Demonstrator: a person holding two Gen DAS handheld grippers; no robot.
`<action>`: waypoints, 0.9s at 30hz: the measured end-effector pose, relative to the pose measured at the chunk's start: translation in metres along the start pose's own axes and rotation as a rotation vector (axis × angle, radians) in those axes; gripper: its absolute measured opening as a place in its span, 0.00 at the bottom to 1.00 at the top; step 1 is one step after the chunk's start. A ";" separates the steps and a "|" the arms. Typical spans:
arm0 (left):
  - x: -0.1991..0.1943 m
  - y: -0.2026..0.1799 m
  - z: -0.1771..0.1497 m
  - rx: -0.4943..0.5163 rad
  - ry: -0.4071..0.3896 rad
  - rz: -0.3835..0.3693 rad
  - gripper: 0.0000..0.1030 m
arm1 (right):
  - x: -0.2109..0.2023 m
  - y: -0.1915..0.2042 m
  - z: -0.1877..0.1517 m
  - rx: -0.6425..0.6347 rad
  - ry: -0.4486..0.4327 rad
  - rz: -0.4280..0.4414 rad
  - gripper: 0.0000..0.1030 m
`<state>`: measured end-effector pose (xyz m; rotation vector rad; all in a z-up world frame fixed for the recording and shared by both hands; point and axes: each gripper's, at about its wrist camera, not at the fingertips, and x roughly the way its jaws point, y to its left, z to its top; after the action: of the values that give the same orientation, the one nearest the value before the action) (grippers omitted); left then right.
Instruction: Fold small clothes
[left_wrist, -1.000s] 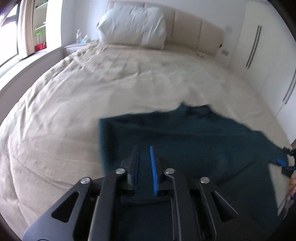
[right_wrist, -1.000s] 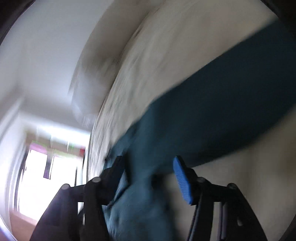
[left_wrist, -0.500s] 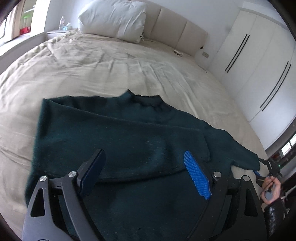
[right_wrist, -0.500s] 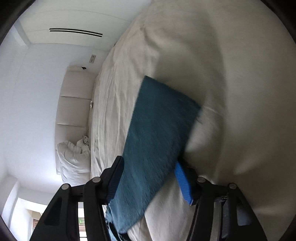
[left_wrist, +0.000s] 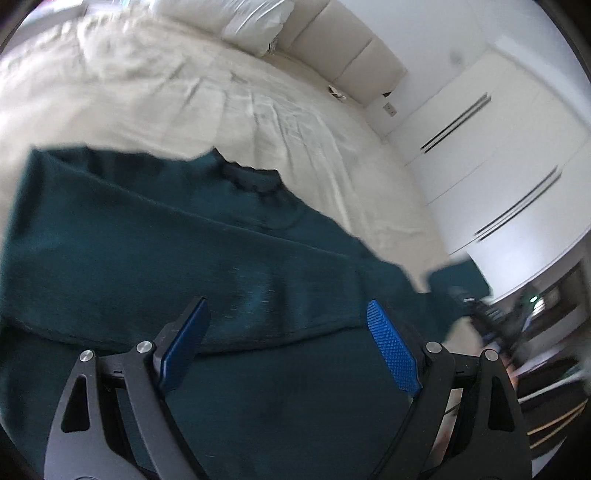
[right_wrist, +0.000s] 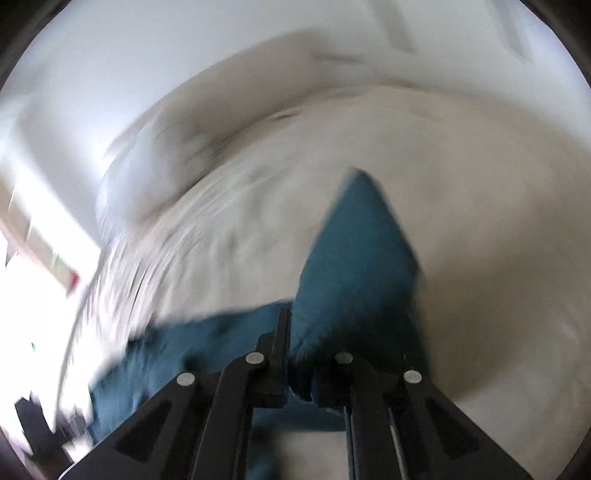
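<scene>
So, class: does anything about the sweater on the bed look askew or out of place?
Yes. The dark green sweater lies lopsided: one sleeve is folded across the body, while the other sleeve stretches off sideways, pinched in the right gripper.

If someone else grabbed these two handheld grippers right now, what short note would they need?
Left gripper: jaws wide open, empty, above the dark teal knitted sweater.
Right gripper: jaws have just closed, shut on the sweater's right sleeve.
Sweater lies spread on the beige bed cover, neckline towards the white pillow.
Done: left sleeve folded across the body.
Left: fold the right sleeve in, then fold the body.
</scene>
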<state>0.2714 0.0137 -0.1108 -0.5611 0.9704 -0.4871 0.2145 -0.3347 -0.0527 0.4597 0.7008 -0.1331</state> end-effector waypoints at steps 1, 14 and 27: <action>0.003 0.001 0.005 -0.038 0.026 -0.049 0.84 | 0.010 0.043 -0.009 -0.121 0.011 0.005 0.09; 0.078 -0.007 0.026 -0.302 0.286 -0.351 0.84 | 0.039 0.189 -0.124 -0.669 0.048 -0.121 0.09; 0.105 0.000 0.027 -0.315 0.332 -0.332 0.40 | 0.034 0.200 -0.142 -0.775 0.043 -0.138 0.09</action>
<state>0.3454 -0.0444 -0.1645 -0.9541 1.2899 -0.7456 0.2102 -0.0907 -0.0973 -0.3283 0.7667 0.0251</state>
